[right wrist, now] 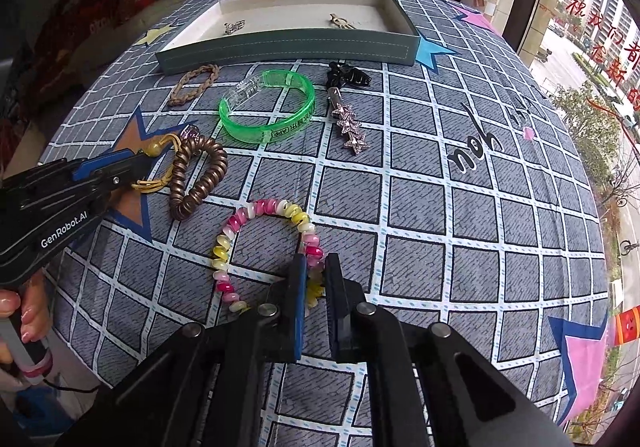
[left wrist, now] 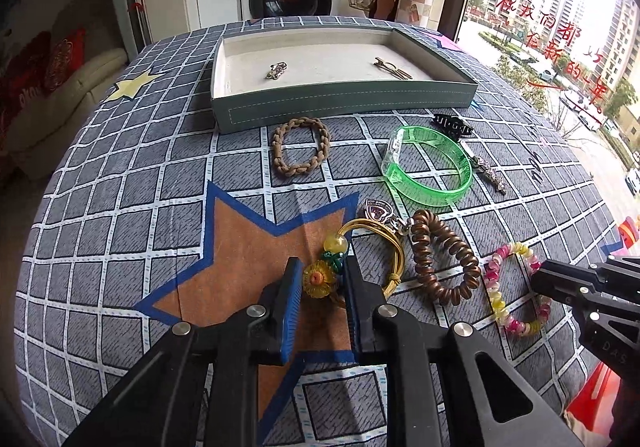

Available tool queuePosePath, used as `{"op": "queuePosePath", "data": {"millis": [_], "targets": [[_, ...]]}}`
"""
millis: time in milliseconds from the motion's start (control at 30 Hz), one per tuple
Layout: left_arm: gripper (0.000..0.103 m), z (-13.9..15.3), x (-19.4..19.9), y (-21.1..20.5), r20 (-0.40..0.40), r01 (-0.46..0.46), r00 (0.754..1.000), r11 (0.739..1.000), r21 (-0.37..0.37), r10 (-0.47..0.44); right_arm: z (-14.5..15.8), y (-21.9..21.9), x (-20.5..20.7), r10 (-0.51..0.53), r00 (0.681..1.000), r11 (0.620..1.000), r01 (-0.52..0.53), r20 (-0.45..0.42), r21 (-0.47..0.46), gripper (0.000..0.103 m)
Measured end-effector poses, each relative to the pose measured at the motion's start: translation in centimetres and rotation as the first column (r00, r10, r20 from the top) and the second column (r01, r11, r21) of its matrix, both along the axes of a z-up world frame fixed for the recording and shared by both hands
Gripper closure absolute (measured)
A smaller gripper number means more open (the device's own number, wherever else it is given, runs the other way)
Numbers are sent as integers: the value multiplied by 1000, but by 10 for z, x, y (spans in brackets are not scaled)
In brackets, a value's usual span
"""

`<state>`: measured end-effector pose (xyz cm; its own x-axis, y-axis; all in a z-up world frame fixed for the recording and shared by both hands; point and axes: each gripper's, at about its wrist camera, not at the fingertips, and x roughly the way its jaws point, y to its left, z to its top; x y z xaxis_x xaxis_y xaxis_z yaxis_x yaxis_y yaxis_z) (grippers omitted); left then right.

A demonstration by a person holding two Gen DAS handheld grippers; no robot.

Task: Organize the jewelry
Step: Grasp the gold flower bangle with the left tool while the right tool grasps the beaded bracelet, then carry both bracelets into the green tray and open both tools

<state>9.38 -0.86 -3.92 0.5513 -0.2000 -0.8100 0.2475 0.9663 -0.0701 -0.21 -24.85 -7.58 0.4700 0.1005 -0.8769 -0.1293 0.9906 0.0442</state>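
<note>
My left gripper [left wrist: 320,279] has its jaws close around the yellow flower charm [left wrist: 318,279] of a yellow cord bracelet [left wrist: 386,243] on the table. My right gripper [right wrist: 316,279] is shut on the pink-yellow-white bead bracelet [right wrist: 256,215], which still lies on the cloth; that bracelet also shows in the left wrist view [left wrist: 514,287]. The grey-green tray [left wrist: 340,103] stands at the far side and holds a small silver piece [left wrist: 276,71] and a metal clip [left wrist: 392,69].
Between the grippers and tray lie a brown spiral hair tie [left wrist: 444,259], a green bangle [left wrist: 428,163], a tan braided band [left wrist: 300,145], a black claw clip [left wrist: 452,125], a star hair clip [right wrist: 350,123] and a heart pendant [left wrist: 376,209].
</note>
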Motion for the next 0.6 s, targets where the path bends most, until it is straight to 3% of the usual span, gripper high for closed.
{"op": "queuePosePath", "data": {"millis": [167,600], "targets": [[70,11,-5,7,25,-15,1000,1000,-18,15,11,-16,-3,-29,999,997,27,23,66,93],[70,59,-2,21,102,-30,994,997,-74,38,68,-38,9,-58,990,990,40,132,132,93]]}}
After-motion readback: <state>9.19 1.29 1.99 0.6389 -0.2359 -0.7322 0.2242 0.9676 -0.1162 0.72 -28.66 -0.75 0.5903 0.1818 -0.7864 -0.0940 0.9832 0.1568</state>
